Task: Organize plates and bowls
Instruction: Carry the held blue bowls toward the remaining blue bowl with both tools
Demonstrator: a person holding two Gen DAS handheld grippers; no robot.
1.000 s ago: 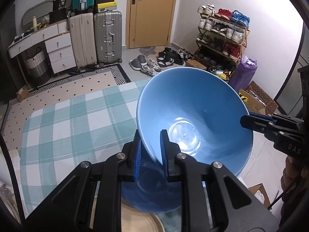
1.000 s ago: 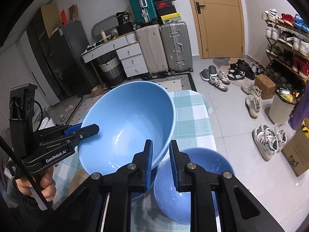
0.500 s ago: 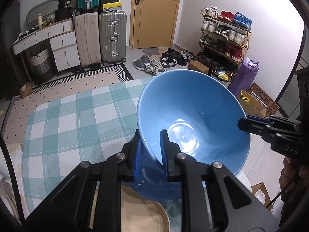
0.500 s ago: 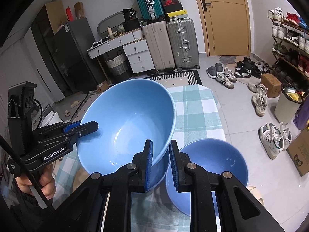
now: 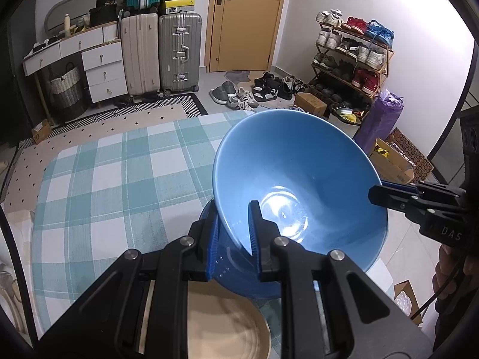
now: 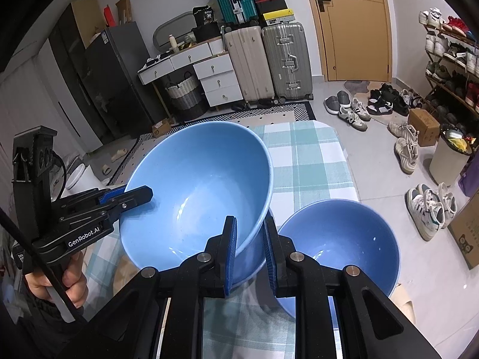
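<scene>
A large blue bowl [image 5: 299, 185] [image 6: 200, 191] hangs above the checked tablecloth, held by both grippers on opposite rims. My left gripper [image 5: 233, 233] is shut on its near rim; it also shows in the right wrist view [image 6: 131, 194]. My right gripper [image 6: 250, 248] is shut on the other rim, and shows in the left wrist view [image 5: 386, 194]. A second blue bowl [image 6: 338, 248] stands on the table at the right edge. A beige plate [image 5: 227, 326] lies below the held bowl.
The table with its green-and-white checked cloth [image 5: 113, 179] stretches ahead; its right edge [image 6: 344, 161] drops to the tiled floor. Suitcases [image 5: 161, 51], a white dresser [image 5: 89, 56], a shoe rack [image 5: 350, 56] and loose shoes [image 6: 353, 110] stand beyond.
Both grippers have lifted the held bowl up and slightly back. The second bowl and the beige plate show more fully beneath it.
</scene>
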